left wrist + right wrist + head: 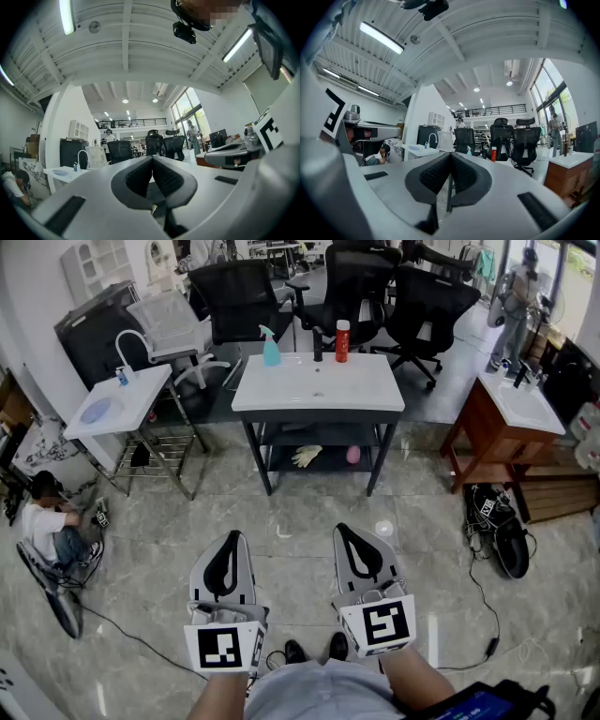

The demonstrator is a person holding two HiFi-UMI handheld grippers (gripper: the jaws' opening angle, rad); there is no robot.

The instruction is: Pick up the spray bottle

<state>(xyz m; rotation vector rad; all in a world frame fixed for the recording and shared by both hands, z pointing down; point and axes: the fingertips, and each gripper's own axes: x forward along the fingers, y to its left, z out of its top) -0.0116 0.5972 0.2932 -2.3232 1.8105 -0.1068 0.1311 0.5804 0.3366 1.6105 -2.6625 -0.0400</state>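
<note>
Basically at the approach step, nothing picked up yet. Standing well back from the white table (319,382), holding both tools level and pointing forward at it. Keeping left gripper (232,540) closed, pads pressed together, nothing between them. Same with right gripper (346,531): closed right up, empty.

Looking for spray bottle (271,345): found upright at the far edge of the table top, far ahead of both grippers, between their two lines and a bit closer to the left one's. Also visible small and teal just right of the closed tips in the right gripper view. No sign of it in the left gripper view, likely hidden behind the jaws.

Noting a dark bottle (318,345) and a red bottle (342,340) on the same far edge, right of the spray bottle and apart from it, roughly dead ahead of the right gripper.

Judging the next move: walk up to the table, pick one gripper, open its jaws wide before arriving, reach across the top to the far edge. Then set the jaws either side of the bottle body below the trigger head, close and lift. Probably wise to come in from the left so as not to knock the two bottles standing to the right
</note>
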